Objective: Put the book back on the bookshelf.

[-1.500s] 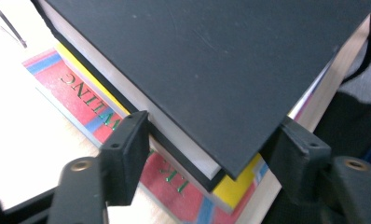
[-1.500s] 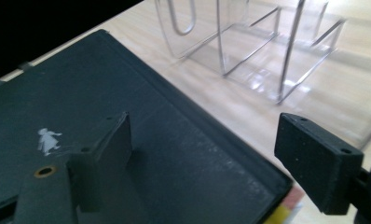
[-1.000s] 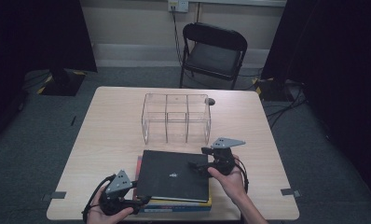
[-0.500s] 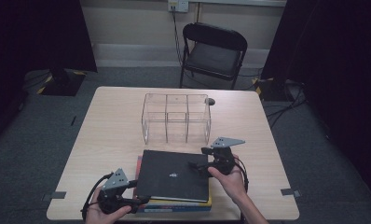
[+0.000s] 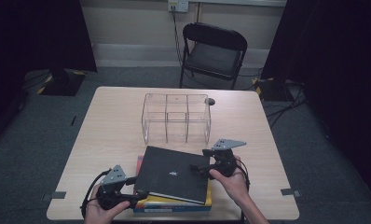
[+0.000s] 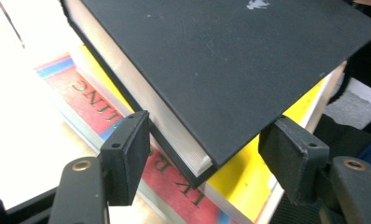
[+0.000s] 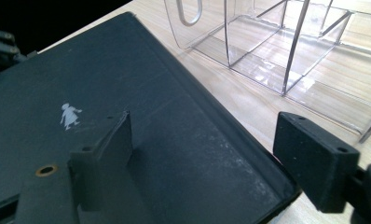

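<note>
A black book (image 5: 174, 172) with a small white figure on its cover lies askew on top of a stack with a yellow book (image 5: 174, 201) and a red book (image 6: 95, 98). My left gripper (image 5: 136, 193) is at the book's near-left corner. In the left gripper view (image 6: 204, 130) both pads touch that corner (image 6: 221, 70), one on the page edge and one on the cover edge, and the jaws have just closed a little. My right gripper (image 5: 196, 168) stands open at the book's right edge. One of its jaws is over the cover (image 7: 81, 93) and the other is over the table; the right gripper (image 7: 204, 119) presses on nothing.
A clear plastic organizer (image 5: 174, 96) with several compartments stands in the middle of the wooden table (image 5: 104, 130), just beyond the books. A small dark object (image 5: 210, 101) lies by its far right corner. A black folding chair (image 5: 214, 51) stands behind the table.
The left gripper has shifted only slightly at the book's corner. The right gripper and the black book look unchanged.
</note>
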The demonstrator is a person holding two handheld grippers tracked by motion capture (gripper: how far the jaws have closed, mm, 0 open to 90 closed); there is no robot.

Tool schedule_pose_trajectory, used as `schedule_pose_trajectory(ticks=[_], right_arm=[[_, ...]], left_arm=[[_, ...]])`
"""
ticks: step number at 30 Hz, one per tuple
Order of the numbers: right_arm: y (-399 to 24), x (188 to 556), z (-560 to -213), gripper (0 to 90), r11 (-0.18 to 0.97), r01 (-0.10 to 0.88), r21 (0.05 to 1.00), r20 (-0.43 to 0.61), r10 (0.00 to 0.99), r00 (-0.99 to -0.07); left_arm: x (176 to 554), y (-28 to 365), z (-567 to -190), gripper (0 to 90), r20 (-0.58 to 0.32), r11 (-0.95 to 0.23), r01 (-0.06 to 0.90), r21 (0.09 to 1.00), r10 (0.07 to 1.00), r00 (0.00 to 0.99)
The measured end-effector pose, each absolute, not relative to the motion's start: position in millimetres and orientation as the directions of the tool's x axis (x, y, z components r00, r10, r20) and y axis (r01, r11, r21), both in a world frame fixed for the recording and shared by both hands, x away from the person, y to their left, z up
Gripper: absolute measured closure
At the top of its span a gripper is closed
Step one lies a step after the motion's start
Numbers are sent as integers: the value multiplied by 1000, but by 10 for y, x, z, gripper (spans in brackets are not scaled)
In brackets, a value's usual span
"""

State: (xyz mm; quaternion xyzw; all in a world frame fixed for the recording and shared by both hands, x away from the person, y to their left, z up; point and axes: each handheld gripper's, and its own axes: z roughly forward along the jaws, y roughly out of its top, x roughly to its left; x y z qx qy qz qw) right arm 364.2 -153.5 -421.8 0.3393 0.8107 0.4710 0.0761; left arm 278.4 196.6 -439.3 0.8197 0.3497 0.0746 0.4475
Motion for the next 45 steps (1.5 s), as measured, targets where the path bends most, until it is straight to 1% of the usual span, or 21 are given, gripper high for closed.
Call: schedule_pose_trajectory(ticks=[6, 8, 13, 16, 17, 19, 22, 26, 30, 31, 34, 37, 40, 42, 45], right_arm=[[-1549, 3581, -4205, 211, 340, 471, 814, 185, 617, -765], [-1557, 3568, -4206, 210, 341, 469, 815, 181, 619, -764], [-1570, 3545, -4202, 210, 344, 472, 812, 180, 622, -762], [-1583, 3535, -4196, 211, 352, 475, 807, 180, 619, -764], [-1588, 3529, -4197, 211, 351, 476, 807, 182, 618, -765], [-1597, 3513, -4192, 210, 358, 478, 802, 184, 613, -768], [-1608, 3468, -4189, 205, 361, 484, 798, 190, 611, -769], [-1618, 3391, -4189, 204, 368, 488, 791, 201, 598, -776], [-1635, 3335, -4188, 204, 368, 489, 791, 201, 598, -776], [-1637, 3323, -4185, 204, 369, 491, 789, 201, 600, -774], [-1654, 3276, -4179, 204, 377, 492, 785, 201, 596, -778], [-1669, 3211, -4177, 204, 382, 491, 783, 202, 591, -781], [-1681, 3156, -4173, 205, 386, 493, 780, 202, 590, -782], [-1679, 3126, -4162, 206, 394, 498, 773, 204, 588, -782], [-1668, 3089, -4152, 209, 404, 499, 767, 202, 586, -785]], left_arm=[[2850, 1993, -4396, 344, -179, -343, 505, 792, 660, 729], [2905, 2016, -4416, 323, -204, -331, 516, 790, 652, 730], [2912, 2003, -4398, 322, -169, -349, 498, 794, 661, 731], [2950, 2028, -4420, 322, -212, -321, 526, 788, 660, 721], [2960, 2030, -4419, 318, -204, -325, 521, 789, 662, 721], [2970, 2017, -4396, 312, -161, -345, 499, 795, 673, 722], [3022, 2026, -4402, 340, -164, -332, 498, 801, 678, 716], [3121, 2065, -4433, 355, -224, -282, 532, 798, 681, 697], [3139, 2044, -4413, 372, -182, -304, 508, 806, 689, 701], [3144, 2038, -4413, 376, -188, -296, 512, 806, 693, 696], [3181, 2037, -4420, 433, -206, -277, 518, 809, 692, 692], [3227, 2026, -4409, 468, -218, -271, 531, 803, 695, 685], [3268, 2001, -4393, 478, -210, -275, 533, 800, 704, 678], [3308, 1987, -4385, 525, -214, -272, 536, 799, 705, 677], [3345, 1976, -4379, 544, -210, -268, 535, 801, 712, 671]])
